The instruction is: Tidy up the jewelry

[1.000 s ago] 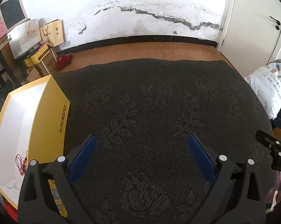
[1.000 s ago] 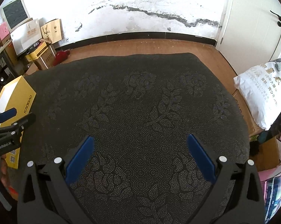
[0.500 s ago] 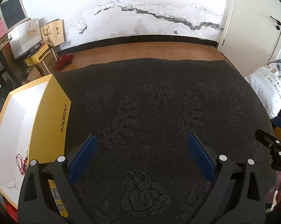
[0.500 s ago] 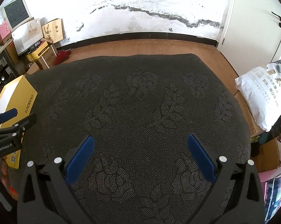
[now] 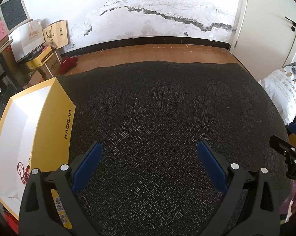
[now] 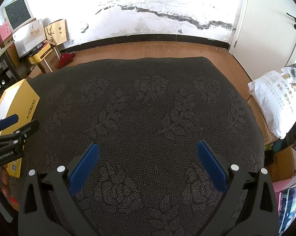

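Note:
A yellow open box (image 5: 49, 129) with a white inside stands at the left edge of the dark patterned table cover (image 5: 157, 118). A red string of jewelry (image 5: 22, 172) lies inside it near the front. My left gripper (image 5: 150, 153) is open and empty, just right of the box. My right gripper (image 6: 148, 153) is open and empty over the middle of the cover. The box also shows in the right wrist view (image 6: 20, 106), with the left gripper (image 6: 10, 129) in front of it. The right gripper's fingers (image 5: 285, 149) show at the right edge of the left wrist view.
The cover (image 6: 148, 108) bears no loose items in view. Beyond it lie a wooden floor (image 5: 157, 53), cardboard boxes and paper bags (image 5: 41, 45) at the far left, a white door (image 5: 266, 19) and a white sack (image 6: 275, 102) at the right.
Both views have shifted only slightly; the grippers stay open and nothing was picked up or let go.

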{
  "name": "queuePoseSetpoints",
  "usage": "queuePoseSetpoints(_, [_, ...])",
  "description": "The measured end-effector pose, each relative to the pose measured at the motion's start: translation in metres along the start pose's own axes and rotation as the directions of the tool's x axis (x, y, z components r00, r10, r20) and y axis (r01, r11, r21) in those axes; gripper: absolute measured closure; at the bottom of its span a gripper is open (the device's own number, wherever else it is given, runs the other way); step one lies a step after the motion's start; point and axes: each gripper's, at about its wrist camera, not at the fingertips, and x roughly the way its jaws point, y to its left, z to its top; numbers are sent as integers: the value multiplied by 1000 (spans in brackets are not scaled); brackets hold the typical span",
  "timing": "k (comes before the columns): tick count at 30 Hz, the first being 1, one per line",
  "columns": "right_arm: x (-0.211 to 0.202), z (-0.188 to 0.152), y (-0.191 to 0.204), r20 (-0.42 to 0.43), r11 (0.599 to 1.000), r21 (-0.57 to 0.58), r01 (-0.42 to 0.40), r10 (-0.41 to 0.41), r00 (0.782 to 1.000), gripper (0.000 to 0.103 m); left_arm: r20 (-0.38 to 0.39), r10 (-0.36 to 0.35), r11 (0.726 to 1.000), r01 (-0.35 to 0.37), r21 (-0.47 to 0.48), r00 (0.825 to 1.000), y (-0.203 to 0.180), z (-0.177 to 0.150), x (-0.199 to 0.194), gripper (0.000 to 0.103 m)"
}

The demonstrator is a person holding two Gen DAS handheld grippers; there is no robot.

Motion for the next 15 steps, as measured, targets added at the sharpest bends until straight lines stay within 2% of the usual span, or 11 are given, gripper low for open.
queuePoseSetpoints(15, [0,0,1,0,1000,-2,1,-1,1000,7,-2,4,1000,-4,-2,1000,-2,-1,3,8])
